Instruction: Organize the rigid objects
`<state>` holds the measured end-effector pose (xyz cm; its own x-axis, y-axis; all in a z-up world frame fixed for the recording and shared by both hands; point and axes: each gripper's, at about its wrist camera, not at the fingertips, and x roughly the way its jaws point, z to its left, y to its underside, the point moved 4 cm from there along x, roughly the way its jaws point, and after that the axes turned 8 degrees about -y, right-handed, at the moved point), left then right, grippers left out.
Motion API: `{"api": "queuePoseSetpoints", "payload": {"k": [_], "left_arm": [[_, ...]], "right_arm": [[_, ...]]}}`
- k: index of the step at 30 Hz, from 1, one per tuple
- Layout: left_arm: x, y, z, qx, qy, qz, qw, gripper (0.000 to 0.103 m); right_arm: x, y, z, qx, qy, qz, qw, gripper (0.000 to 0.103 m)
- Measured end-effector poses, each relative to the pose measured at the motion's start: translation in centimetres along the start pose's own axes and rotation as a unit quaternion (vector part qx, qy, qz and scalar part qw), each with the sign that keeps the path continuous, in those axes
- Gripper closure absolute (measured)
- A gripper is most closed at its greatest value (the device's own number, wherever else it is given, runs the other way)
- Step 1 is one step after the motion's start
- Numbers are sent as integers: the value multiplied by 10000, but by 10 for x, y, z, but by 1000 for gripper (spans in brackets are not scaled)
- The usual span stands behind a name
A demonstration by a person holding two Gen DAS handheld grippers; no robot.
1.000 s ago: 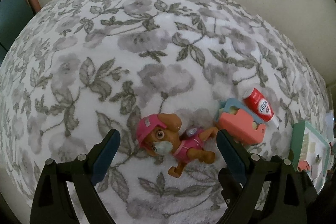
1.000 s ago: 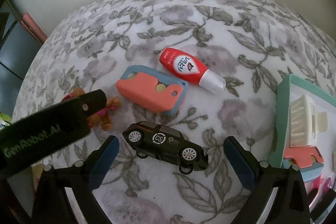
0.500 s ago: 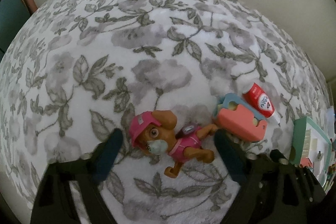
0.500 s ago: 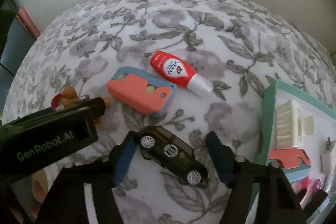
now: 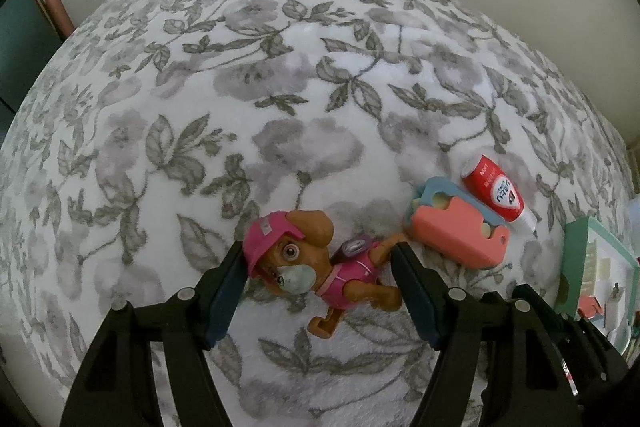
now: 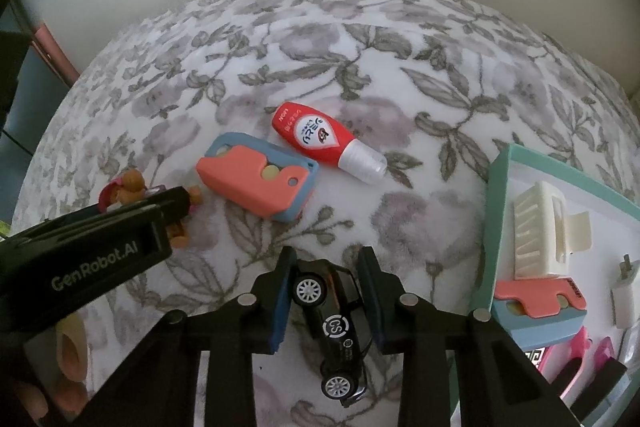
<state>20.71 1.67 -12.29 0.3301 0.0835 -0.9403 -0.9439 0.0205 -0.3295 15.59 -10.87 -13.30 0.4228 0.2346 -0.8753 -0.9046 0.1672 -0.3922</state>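
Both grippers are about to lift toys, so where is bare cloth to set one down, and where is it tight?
Free: the flowered cloth beyond the dog, up to the wall, and the strip between the red bottle and the tray. Crowded: bottle, coral case and dog sit close together, and the tray is full.

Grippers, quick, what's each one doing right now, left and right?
Left tool: has just been closing around the toy dog; whether the pads press on it cannot be told.
Right tool: has just been closing, now shut on the black toy car.
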Motion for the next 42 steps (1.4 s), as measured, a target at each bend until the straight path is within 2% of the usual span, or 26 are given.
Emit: {"api": "queuePoseSetpoints", "payload": {"k": [9,15,26,33,35,36,39,42], "left_arm": [[-15,-3,6,3,-41,-144,9999,29],[-36,-6,6,-20,-80,-377,9993,29],[-84,-10,-3,4,-72,-873,9962,29],[-112,-9,-19,17,168,-1110,9937,29],[-119,-8,-26,79,180,-1186,9927,33],[-124,-6,-29,104,192,-1221,9923,44],[-134,-4,-42,174,351,-1292,9908,45],[-139,0,-56,321,325,-1326,9901,45]], "right_arm": [[-10,-2,-4,150,-227,-65,9996,72],[-24,-6,-3,218,-322,-216,9990,73],[-76,-9,-18,461,-398,-697,9957,73],[-115,-7,-36,637,-305,-1002,9925,73],[-123,-6,-43,679,-255,-1056,9918,73],[-127,-5,-47,719,-241,-1085,9912,73],[-135,-2,-59,842,-213,-1135,9897,73],[-141,1,-72,961,-192,-1160,9884,73]]}}
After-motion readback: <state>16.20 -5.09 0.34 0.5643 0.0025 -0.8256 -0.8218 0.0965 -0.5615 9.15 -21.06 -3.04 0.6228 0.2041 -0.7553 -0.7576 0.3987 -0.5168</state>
